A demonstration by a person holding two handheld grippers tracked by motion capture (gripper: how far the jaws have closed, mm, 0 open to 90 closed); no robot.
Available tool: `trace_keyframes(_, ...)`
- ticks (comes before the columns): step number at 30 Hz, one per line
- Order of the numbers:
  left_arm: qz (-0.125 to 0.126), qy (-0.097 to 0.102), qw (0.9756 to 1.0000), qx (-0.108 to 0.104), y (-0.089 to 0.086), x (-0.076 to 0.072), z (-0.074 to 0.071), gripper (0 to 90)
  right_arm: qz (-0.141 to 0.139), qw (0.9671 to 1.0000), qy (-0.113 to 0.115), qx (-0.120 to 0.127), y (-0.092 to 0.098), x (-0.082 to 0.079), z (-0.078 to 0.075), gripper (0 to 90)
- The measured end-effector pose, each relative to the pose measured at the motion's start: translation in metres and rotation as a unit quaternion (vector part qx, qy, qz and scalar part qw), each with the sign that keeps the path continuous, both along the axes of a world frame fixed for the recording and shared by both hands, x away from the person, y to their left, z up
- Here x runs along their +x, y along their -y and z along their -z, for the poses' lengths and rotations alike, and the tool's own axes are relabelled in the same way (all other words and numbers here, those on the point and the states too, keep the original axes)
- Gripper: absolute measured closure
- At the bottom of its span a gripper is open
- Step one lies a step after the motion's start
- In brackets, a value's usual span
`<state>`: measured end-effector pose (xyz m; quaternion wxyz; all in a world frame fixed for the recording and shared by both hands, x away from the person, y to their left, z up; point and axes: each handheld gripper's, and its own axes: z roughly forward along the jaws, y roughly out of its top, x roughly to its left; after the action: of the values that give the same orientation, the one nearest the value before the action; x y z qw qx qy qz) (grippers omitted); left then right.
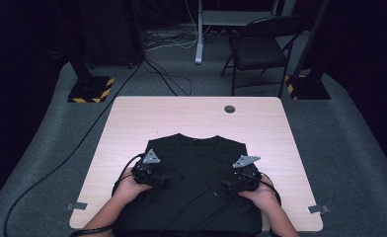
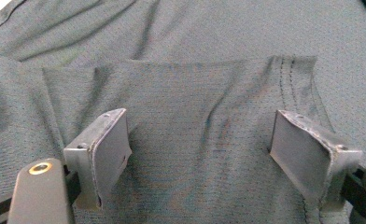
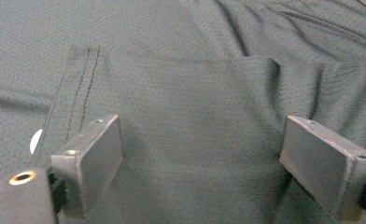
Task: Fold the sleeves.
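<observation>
Both forearms come in from bottom edge, hands side by side, well apart, at same depth. Left gripper points inward to the right, jaws wide apart, pads clamping nothing. Right gripper points inward to the left, jaws likewise spread, nothing pinched. Grey plates on top of both.

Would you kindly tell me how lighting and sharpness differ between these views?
High view: dim surroundings, lit table, the black shirt showing little detail. Left gripper view: bright, crisp sleeve weave. Right gripper view: the same, sleeve stitching sharp.
</observation>
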<state>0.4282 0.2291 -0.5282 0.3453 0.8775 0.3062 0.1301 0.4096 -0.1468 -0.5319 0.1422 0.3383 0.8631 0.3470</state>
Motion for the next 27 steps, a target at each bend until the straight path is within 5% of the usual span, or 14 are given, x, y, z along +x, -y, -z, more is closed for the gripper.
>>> trace_keyframes(10, 0.004, 0.000, 0.9999, 0.010, 0.000, 0.002, -0.002, 19.9, 0.004, 0.9999, -0.010, 0.005, 0.001, -0.002, -0.007, 13.7)
trace_keyframes(27, -0.033, 0.007, 0.9994, -0.004, -0.013, 0.016, -0.005, 19.7, 0.014, 0.9997, -0.017, -0.009, 0.015, -0.012, -0.009, 13.4)
